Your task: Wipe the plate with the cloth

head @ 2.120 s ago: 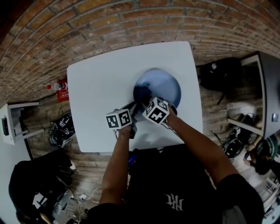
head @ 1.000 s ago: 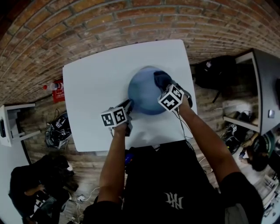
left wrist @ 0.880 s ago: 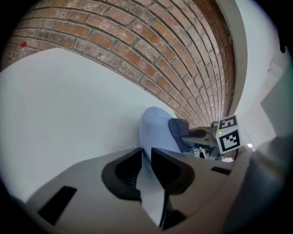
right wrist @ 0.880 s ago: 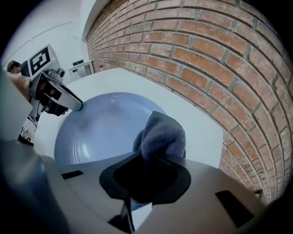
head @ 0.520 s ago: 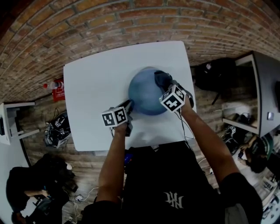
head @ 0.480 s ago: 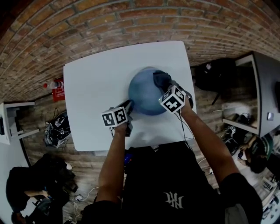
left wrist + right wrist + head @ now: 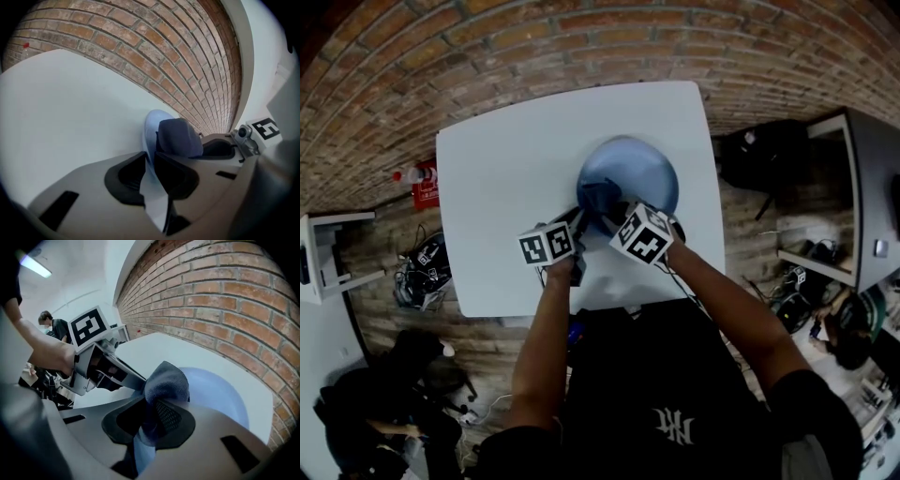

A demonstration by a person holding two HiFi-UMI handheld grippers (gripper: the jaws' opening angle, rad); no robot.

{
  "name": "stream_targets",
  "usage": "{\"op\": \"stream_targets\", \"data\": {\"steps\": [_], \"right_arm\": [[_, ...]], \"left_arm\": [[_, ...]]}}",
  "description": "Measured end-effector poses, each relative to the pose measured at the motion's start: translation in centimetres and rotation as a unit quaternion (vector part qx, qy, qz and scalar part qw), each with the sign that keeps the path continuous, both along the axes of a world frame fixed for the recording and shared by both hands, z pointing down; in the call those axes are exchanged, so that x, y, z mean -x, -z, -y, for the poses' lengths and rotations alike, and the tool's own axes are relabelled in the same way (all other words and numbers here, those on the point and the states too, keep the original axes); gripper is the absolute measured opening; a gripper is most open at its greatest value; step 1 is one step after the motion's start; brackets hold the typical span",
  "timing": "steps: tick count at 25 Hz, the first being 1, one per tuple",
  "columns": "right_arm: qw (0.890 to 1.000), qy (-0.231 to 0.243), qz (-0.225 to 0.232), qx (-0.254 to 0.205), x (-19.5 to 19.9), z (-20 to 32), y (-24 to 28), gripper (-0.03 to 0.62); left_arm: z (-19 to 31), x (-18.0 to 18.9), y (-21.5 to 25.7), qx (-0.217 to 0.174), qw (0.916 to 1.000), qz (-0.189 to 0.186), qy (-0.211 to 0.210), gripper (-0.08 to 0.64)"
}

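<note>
While left tool (image 7: 150, 164) clamps plate (image 7: 645, 173) rim, right tool (image 7: 149, 416), gripping cloth (image 7: 166, 380), swept far-right to near-left.

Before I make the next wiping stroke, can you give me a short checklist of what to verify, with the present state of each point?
1. Grip of the left gripper on the plate rim: ok, the rim sits between its jaws.
2. Hold of the right gripper on the cloth: ok, pinched between its jaws.
3. Cloth over the plate, at its near left part: ok.
4. Cloth pressing on the plate surface: cannot tell.
5. Room between the two grippers: not ok, they are close together.
6. Plate within the table top: ok.
</note>
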State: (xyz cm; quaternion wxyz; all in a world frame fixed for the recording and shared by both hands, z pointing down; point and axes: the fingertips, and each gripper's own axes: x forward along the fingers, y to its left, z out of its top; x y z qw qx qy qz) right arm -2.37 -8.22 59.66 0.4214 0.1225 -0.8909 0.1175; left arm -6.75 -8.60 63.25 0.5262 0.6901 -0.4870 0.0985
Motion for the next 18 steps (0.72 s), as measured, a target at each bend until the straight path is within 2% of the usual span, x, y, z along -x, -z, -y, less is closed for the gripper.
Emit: {"op": "stream_targets", "data": {"steps": [4,18], "right_arm": [[0.999,0.011,-0.02,0.039,0.2,-1.4,-2.7,0.066],[0.998,0.028,-0.051,0.02,-1.5,-0.9,-3.8,0.066]], "left_arm": [[0.0,0.0,0.0,-0.002,1.0,0.007,0.0,0.063],[-0.3,0.1,-0.1,-0.003,1.0,0.001,0.002,0.063]]}}
